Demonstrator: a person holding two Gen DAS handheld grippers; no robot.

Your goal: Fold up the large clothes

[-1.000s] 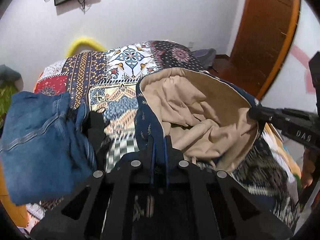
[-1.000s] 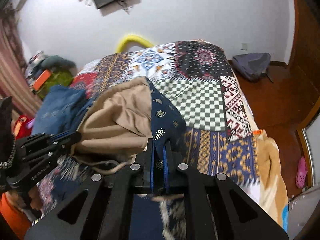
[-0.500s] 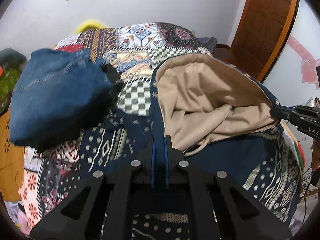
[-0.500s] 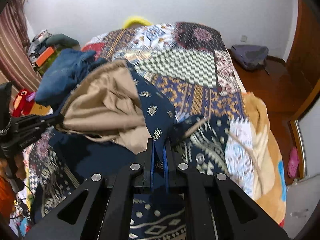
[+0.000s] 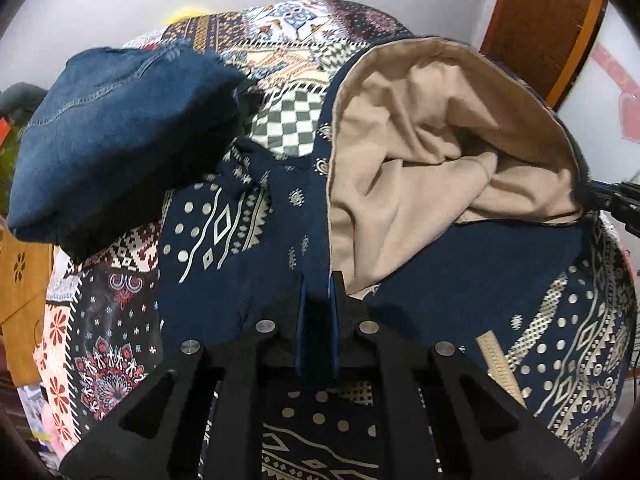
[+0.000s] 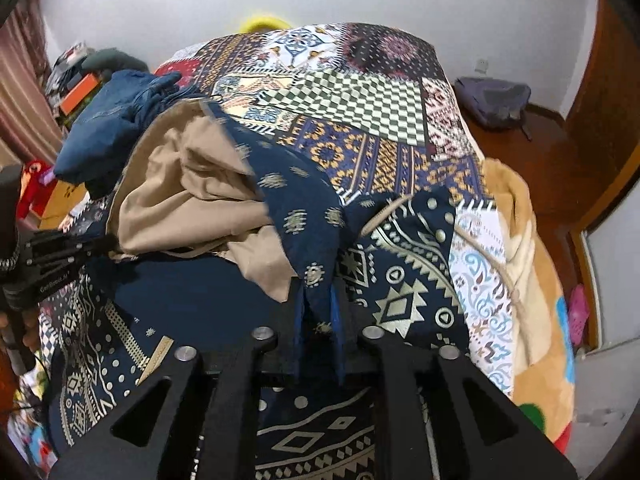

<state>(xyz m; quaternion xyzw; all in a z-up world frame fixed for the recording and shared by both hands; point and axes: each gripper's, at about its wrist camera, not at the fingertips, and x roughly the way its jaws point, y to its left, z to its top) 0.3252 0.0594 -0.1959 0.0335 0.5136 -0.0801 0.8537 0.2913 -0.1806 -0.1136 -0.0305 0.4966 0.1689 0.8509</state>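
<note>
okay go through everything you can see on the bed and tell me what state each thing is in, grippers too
Hooded garment: spread on the bed, beige lining showing.
Jeans: bunched beside it.
Bed cover: spread flat.
Left gripper: hood edge between near-shut jaws.
Right gripper: jaws just opening, hood edge still between them.

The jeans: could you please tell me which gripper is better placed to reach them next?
Left, probably. The jeans lie near the left gripper. From the right gripper, whose jaws have just been opening around the garment edge, they sit beyond the lining. The left grips that edge, though.
</note>
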